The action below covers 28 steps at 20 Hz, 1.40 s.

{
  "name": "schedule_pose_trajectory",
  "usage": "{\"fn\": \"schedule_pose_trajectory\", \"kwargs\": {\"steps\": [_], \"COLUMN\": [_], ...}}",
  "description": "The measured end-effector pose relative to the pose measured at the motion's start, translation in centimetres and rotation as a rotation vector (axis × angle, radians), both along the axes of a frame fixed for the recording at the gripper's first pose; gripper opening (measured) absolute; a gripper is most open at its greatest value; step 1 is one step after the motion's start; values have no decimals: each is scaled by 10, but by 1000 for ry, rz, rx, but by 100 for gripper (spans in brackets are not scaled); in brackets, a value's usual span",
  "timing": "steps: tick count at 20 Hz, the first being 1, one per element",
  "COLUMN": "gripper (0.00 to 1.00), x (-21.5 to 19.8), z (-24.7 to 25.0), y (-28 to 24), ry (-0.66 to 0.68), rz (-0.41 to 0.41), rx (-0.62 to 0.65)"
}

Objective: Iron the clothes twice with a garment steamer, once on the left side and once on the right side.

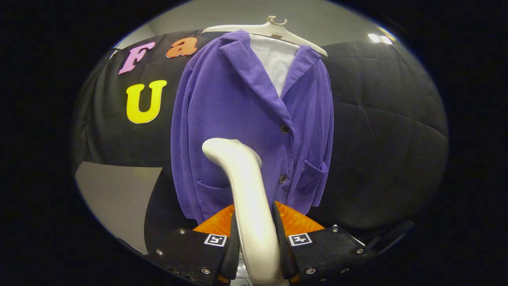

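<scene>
A purple corduroy jacket [238, 119] hangs on a white hanger [274, 28] against the black cloth wall, over a white inner garment [274, 59]. It has two dark buttons and two lower pockets. My gripper [254, 222] is shut on the handle of a white garment steamer [242, 186], both fingers pressing its sides. The steamer rises from between the fingers and curves forward. Its head sits against the jacket's lower left panel, just above the left pocket and left of the button line.
Black quilted cloth [381, 131] covers the wall behind and to the right of the jacket. A pale grey panel [115, 194] shows at the lower left. Ceiling lights [379, 38] glow at the upper right.
</scene>
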<state>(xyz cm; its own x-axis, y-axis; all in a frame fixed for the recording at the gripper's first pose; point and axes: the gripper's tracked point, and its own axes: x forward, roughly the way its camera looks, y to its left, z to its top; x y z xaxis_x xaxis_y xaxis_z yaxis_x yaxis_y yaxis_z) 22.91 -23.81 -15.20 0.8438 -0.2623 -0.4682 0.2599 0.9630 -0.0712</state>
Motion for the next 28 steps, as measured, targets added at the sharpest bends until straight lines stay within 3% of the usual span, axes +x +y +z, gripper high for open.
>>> {"fn": "schedule_pose_trajectory", "kwargs": {"steps": [17,28], "gripper": [42,42], "x": [-26,-61], "z": [-80,-107], "y": [1,-9], "ry": [114,227], "rz": [-9,61], "rx": [118,73]}}
